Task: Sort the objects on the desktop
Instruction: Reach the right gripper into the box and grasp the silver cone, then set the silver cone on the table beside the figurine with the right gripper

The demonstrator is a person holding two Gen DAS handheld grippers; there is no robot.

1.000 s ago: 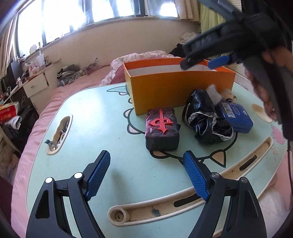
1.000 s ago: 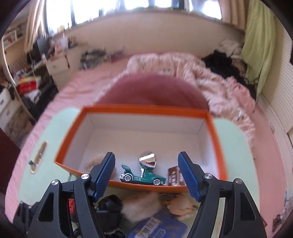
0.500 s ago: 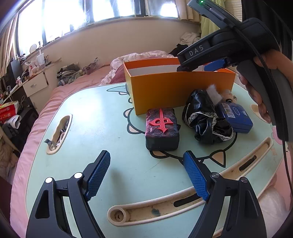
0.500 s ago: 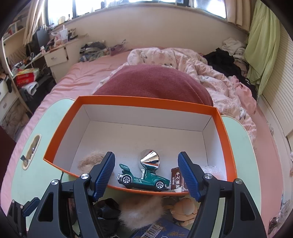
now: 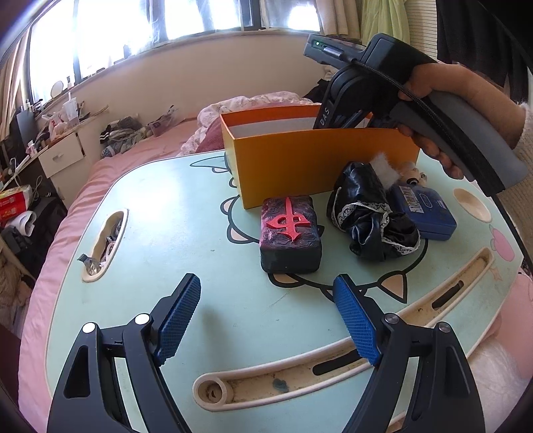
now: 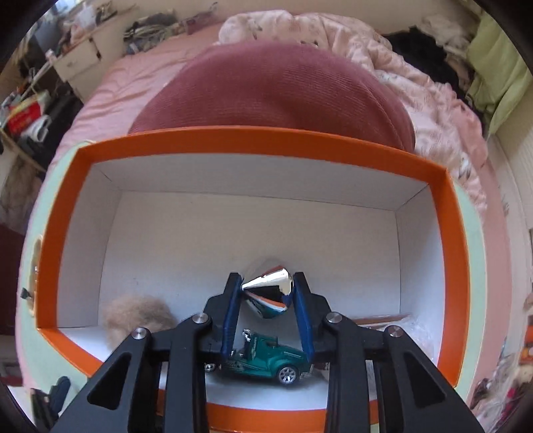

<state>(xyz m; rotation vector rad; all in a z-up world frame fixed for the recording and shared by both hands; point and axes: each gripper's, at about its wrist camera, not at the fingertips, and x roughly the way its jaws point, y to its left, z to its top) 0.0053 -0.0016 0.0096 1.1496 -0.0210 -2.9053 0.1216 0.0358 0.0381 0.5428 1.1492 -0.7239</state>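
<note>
Bright window backlight, blown-out glare; fisheye-warped edges.

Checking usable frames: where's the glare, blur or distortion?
Left wrist view: windows blown out, fisheye curves the table, objects sharp. Right wrist view: orange box bows outward; shiny silver object throws glare and reflections; edges soft.

Lived-in bedroom: pink bed [image 5: 140,156], rumpled bedding [image 6: 383,56].

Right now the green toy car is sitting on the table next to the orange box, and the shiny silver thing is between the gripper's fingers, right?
Not quite. The green toy car sits inside the orange box, not on the table beside it, as the right wrist view shows. The shiny silver thing really is between the closing right gripper fingers.
</note>
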